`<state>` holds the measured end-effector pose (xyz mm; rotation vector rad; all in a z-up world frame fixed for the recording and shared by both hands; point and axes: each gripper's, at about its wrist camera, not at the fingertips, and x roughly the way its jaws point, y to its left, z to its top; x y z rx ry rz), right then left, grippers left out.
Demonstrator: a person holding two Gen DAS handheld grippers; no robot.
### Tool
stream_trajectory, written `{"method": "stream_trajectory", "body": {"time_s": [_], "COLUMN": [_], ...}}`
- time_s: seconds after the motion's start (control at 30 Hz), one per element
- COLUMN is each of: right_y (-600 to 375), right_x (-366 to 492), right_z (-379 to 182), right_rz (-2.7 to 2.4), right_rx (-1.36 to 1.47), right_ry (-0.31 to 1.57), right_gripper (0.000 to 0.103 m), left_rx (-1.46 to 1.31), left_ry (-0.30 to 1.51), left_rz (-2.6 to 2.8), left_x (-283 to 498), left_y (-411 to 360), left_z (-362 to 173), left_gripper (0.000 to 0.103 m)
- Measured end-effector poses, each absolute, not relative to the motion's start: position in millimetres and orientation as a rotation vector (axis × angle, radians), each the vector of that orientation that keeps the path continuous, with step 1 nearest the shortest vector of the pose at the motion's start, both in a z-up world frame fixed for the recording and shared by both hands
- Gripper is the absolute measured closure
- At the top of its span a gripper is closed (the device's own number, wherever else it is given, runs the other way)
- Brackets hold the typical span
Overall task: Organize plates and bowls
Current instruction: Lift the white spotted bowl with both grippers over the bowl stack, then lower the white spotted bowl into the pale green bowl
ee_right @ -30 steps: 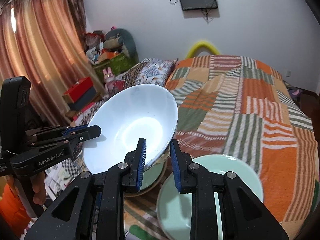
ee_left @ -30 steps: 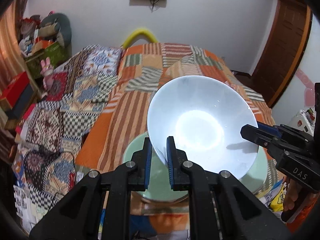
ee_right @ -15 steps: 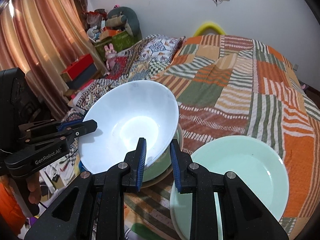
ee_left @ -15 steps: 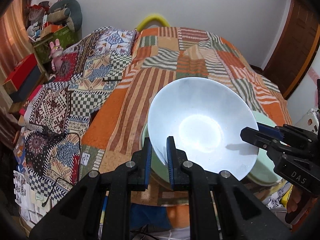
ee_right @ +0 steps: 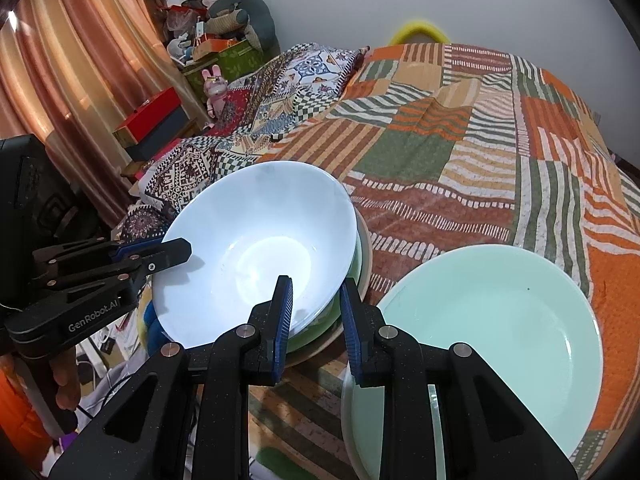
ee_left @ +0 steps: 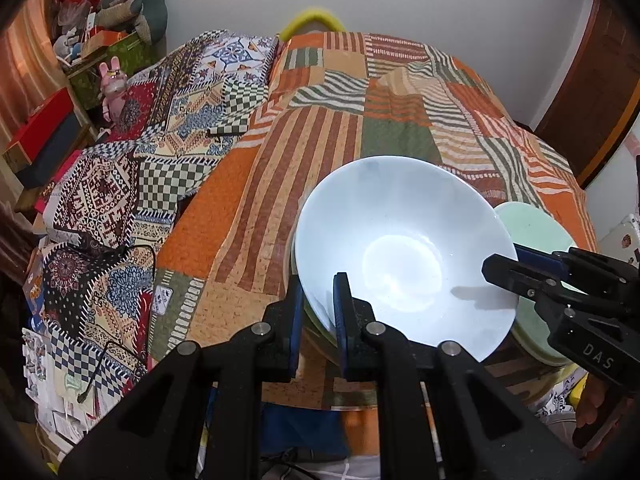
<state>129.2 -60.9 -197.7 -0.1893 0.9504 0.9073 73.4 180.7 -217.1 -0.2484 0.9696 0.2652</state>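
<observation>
Left gripper (ee_left: 316,312) clamps the near rim of the white bowl (ee_left: 404,248), lower centre of its frame. Right gripper (ee_right: 314,312) clamps the opposite rim. Bowl sits over stacked dishes (ee_right: 362,256); green plate (ee_right: 500,320) lower right. Patchwork bedspread (ee_right: 460,128) behind.

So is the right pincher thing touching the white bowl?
Touching. In the right wrist view the right gripper has its blue pads on either side of the white bowl's rim, pinching it, one inside and one outside.
</observation>
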Motion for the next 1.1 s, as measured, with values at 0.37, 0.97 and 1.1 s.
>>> {"method": "stream_trajectory", "body": {"time_s": [0.37, 0.97, 1.1], "right_y": [-55.1, -60.9, -63.1], "right_x": [131.1, 132.7, 136.2], "right_z": [-208.9, -196.4, -196.2], "right_rz": [0.904, 0.897, 0.883], "right_rx": [-0.203, -0.229, -0.21], "right_ry": [0.978, 0.933, 0.937], "right_gripper": [0.081, 0.066, 0.056], "left_rx": [-0.224, -0.264, -0.296], "left_ry": [0.988, 0.921, 0.902], "left_rz": [0.287, 0.262, 0.278], "left_x": [76.0, 65.1, 58.8], "left_y": [179.8, 186.1, 195.4], "left_z": [-223.2, -204.1, -205.0], "left_gripper": [0.089, 0.071, 0.058]}}
